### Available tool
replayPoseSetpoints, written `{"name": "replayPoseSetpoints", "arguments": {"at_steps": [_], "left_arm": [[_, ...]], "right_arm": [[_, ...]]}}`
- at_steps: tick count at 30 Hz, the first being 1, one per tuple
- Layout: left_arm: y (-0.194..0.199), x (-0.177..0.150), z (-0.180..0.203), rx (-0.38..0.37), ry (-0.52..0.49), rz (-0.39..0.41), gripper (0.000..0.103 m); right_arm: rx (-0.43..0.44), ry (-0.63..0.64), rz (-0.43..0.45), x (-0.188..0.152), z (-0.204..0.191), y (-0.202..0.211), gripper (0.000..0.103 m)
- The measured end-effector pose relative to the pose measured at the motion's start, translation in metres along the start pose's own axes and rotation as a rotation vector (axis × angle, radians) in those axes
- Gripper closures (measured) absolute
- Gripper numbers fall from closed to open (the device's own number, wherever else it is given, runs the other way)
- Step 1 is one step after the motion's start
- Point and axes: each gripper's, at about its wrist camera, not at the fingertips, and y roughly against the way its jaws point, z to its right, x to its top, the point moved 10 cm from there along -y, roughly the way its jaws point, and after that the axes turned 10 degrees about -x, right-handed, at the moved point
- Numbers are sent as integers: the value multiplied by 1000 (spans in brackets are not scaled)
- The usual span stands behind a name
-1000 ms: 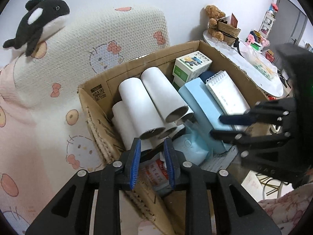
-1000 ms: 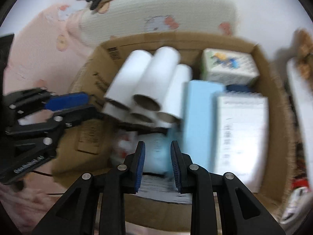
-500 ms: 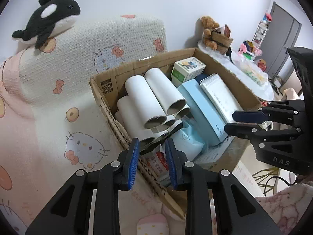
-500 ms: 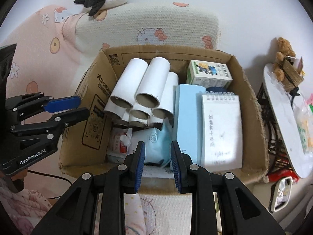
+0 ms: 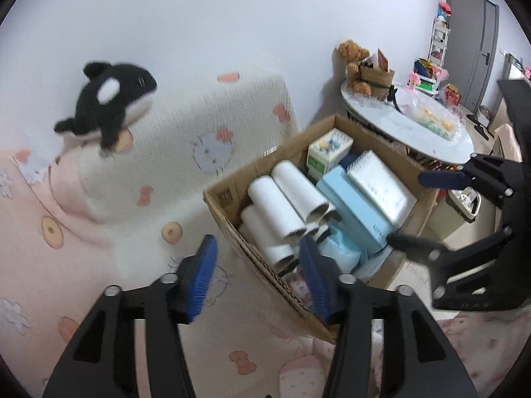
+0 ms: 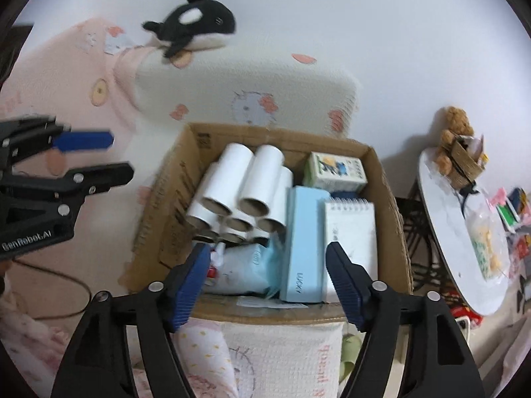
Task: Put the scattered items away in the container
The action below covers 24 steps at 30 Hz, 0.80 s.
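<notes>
A cardboard box (image 6: 381,165) stands on the bed, also in the left wrist view (image 5: 225,205). It holds several white paper rolls (image 6: 232,182), a light blue box (image 6: 303,232), a spiral notebook (image 6: 351,232), a small green and white carton (image 6: 335,170) and a blue packet (image 6: 245,265). My left gripper (image 5: 255,278) is open and empty, held back from the box's near left corner. My right gripper (image 6: 268,282) is open and empty, held back in front of the box's near wall.
A plush orca (image 5: 109,102) sits on a white Hello Kitty pillow (image 5: 199,132) behind the box. Pink bedding (image 5: 39,232) lies to the left. A round white table (image 6: 464,232) with a teddy bear (image 6: 454,132) and clutter stands to the right.
Both grippers have opened wide and drawn back and up from the box. The views now take in more of the pillow and orca.
</notes>
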Motion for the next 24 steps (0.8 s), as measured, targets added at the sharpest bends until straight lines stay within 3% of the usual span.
{"name": "replayPoseSetpoints", "arguments": {"at_steps": [4, 10, 14, 16, 18, 20, 24], "left_arm": [[11, 5, 6, -2, -15, -52, 41], [21, 15, 9, 53, -30, -15, 41], [21, 18, 2, 175, -44, -28, 41], [18, 19, 5, 199, -67, -26, 41], [15, 18, 13, 172, -89, -20, 41], [9, 14, 22, 147, -115, -39, 41], [3, 11, 21, 203, -149, -61, 41]], "right_arm": [[-30, 68, 47, 12, -1, 14, 26], [-64, 91, 113, 29, 6, 31, 18], [-51, 96, 157, 39, 5, 42, 14], [-91, 136, 154, 38, 5, 41, 10], [-116, 143, 126, 34, 8, 36, 3], [-103, 106, 130, 35, 11, 37, 3], [-114, 54, 106, 29, 20, 34, 3]]}}
